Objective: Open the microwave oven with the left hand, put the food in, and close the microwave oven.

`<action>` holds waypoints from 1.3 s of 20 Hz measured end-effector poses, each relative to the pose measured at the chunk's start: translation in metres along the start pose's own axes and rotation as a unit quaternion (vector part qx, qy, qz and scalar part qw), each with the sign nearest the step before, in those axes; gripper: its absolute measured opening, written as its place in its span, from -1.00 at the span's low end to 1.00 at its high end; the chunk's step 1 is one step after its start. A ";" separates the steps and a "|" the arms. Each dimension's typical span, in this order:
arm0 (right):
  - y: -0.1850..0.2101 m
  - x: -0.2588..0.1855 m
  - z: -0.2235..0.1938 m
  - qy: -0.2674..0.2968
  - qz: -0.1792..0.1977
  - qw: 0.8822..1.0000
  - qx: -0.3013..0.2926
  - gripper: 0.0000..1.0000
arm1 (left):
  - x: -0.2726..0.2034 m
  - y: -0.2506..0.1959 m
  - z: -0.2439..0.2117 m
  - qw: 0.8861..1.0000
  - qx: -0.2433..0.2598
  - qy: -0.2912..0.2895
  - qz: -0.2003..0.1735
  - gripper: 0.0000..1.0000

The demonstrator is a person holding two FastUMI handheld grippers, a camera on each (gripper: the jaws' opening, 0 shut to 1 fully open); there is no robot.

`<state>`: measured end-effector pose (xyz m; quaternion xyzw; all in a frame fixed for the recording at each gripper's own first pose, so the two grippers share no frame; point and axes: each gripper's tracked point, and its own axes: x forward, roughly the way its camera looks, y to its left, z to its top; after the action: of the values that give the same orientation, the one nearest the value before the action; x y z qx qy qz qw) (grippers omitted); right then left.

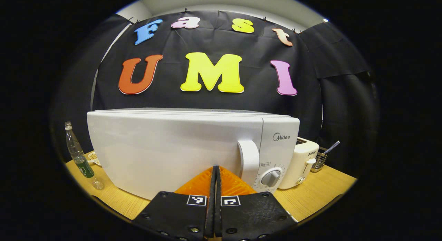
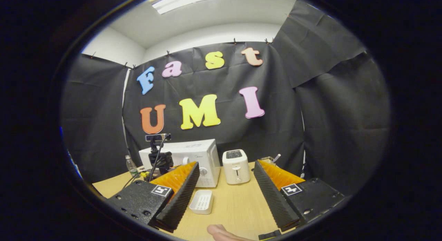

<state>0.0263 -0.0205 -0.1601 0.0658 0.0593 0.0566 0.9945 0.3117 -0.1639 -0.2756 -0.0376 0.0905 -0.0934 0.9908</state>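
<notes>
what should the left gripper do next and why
Probably open its fingers and ease forward and a little to its right onto the door handle. The left gripper is shut with nothing between its fingers, close in front of the microwave, whose door is still closed, and the handle stands just right of the fingertips. The right gripper hangs open farther back over the table.

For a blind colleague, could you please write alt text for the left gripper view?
The left gripper, its fingers closed together, points at a white microwave with its door shut, just left of the door handle. The microwave sits on a wooden table, with a bottle to its left and a toaster to its right.
</notes>
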 end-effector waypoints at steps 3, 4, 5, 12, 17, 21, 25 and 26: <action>0.001 -0.007 0.003 0.000 -0.004 1.000 -0.003 0.80 | 0.000 0.002 0.001 1.000 0.009 0.004 -0.004 -0.97; 0.001 -0.010 0.005 -0.002 -0.008 1.000 -0.005 0.80 | 0.000 0.002 0.000 1.000 0.012 0.006 -0.004 -0.98; 0.002 -0.014 0.007 -0.004 -0.012 1.000 -0.009 1.00 | -0.001 0.003 -0.002 1.000 0.012 0.012 -0.004 -0.98; 0.021 -0.051 0.024 -0.021 -0.010 0.999 -0.028 0.80 | -0.072 0.010 0.021 0.999 -0.021 0.034 0.024 -0.99; 0.032 -0.078 0.042 -0.043 -0.014 0.998 -0.036 0.80 | -0.171 0.016 0.079 1.000 -0.008 -0.007 0.023 -0.81; 0.046 -0.083 0.050 -0.049 -0.012 0.998 -0.046 0.79 | -0.241 0.042 0.114 0.999 0.004 -0.027 0.041 -0.81; 0.050 -0.079 0.055 -0.050 -0.022 0.997 -0.051 1.00 | -0.298 0.058 0.112 0.999 0.005 -0.007 0.038 0.28; 0.052 -0.077 0.056 -0.051 -0.024 0.997 -0.049 1.00 | -0.312 0.068 0.117 0.999 0.005 -0.013 0.047 0.84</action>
<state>-0.0477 0.0141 -0.0897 0.0186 0.0073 0.0323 0.9993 0.0446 -0.0309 -0.1132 -0.0292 0.0792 -0.0468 0.9953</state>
